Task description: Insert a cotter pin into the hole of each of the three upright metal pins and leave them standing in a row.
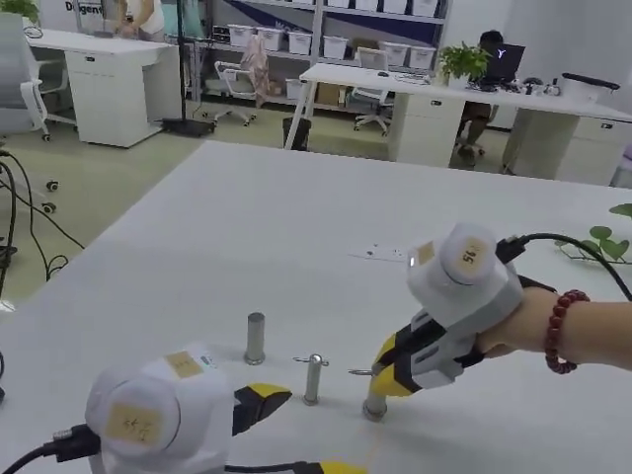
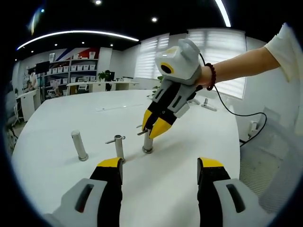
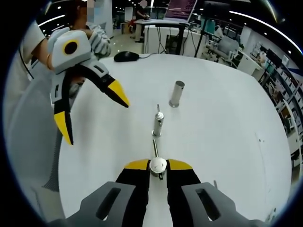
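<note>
Three upright metal pins stand in a row on the white table (image 1: 247,237). The far pin (image 1: 256,338) (image 3: 177,93) is bare. The middle pin (image 1: 313,379) (image 2: 119,147) has a cotter pin (image 1: 310,359) through its top. My right gripper (image 1: 380,373) (image 2: 155,126) is at the top of the near pin (image 1: 375,406) (image 2: 148,143), shut on a second cotter pin (image 1: 359,372) (image 3: 154,147) whose tip sticks out past the jaws. My left gripper (image 1: 301,434) (image 2: 160,170) hovers open in front of the row, holding nothing.
Desks, office chairs and shelves with bins stand beyond the table's far edge. A small label (image 1: 380,254) lies on the table behind the pins. A potted plant's leaves (image 1: 604,240) reach in at the right edge.
</note>
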`<state>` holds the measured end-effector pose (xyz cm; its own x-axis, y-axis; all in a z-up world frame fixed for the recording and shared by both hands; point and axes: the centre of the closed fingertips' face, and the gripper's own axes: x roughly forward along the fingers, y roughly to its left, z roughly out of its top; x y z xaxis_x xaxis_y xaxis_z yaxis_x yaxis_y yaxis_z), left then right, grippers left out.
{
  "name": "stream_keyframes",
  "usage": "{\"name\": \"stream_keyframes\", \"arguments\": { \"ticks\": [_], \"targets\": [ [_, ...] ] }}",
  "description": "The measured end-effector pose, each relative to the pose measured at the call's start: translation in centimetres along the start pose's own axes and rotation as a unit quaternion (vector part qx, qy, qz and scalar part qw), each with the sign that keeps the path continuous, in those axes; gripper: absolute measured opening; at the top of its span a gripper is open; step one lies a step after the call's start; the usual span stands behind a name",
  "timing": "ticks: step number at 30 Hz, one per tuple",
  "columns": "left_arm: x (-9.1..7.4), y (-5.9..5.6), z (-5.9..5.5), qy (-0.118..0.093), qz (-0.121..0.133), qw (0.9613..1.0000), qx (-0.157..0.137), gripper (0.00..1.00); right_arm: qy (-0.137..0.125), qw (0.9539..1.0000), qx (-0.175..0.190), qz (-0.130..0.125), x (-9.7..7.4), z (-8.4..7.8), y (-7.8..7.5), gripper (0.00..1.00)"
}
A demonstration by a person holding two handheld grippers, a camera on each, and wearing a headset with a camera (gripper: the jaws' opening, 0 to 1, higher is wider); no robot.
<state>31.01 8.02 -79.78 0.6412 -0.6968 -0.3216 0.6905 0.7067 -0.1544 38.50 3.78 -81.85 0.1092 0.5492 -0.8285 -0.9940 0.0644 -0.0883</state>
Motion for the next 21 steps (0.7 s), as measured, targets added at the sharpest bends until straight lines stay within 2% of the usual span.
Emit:
{"name": "stream_keyframes", "arguments": {
  "ticks": [8, 15, 21],
  "targets": [
    [-0.37, -0.03, -0.01, -0.003, 0.003, 1.0, -0.007, 0.63, 0.006, 1.0, 0.006, -0.002, 0.2, -0.39, -0.53, 0.13],
    [-0.59, 0.02, 0.1, -0.007, 0.003, 0.9999, -0.012, 0.64, -0.008, 0.9995, 0.032, 0.002, 0.29, -0.3, -0.85, 0.13],
    [-0.85, -0.08, 0.37, -0.013, 0.004, 0.9998, -0.014, 0.64, -0.015, 0.9991, 0.04, 0.008, 0.29, -0.43, -0.93, 0.14]
  ]
}}
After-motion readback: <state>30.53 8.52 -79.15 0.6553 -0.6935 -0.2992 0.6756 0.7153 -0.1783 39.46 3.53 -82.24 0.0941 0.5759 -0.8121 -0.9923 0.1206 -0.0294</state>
